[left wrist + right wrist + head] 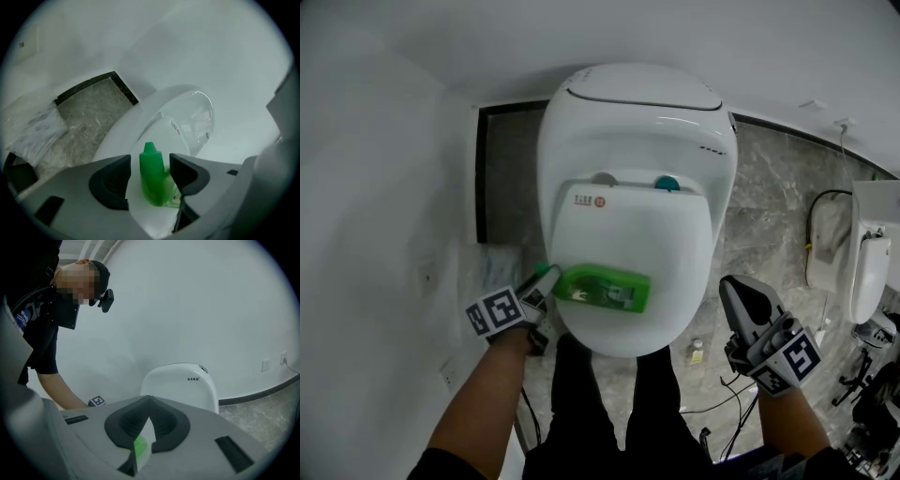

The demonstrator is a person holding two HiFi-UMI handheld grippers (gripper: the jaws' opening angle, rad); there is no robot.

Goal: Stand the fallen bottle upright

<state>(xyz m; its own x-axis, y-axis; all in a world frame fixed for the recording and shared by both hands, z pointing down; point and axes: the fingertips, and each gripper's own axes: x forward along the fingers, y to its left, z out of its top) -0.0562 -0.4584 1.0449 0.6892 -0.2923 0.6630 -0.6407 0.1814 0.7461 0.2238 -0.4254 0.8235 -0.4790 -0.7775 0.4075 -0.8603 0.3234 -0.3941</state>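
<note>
- The green bottle (602,289) lies on its side across the front part of the closed toilet lid (628,234). In the head view its cap end is at the left.
- The left hand-held gripper (546,281) is at this cap end. The bare left forearm (478,403) comes up from the lower left, and the gripper points down and inward to the lid.
- In the left gripper view its jaws are open. The bottle (153,178) stands between the pads, with a clear gap on one side, so it is not squeezed.
- The right hand-held gripper (736,292) hangs beside the right edge of the toilet, apart from the bottle, above the grey stone floor (769,216).
- In the right gripper view its jaws are closed with the tips together, holding nothing. A bit of the bottle (139,446) shows through the slit under the tips.
- Only the right gripper view shows the person bending over the toilet, and the wall sockets (266,364).
- Only the left gripper view shows a plastic bag (35,131) on the floor beside the toilet.
</note>
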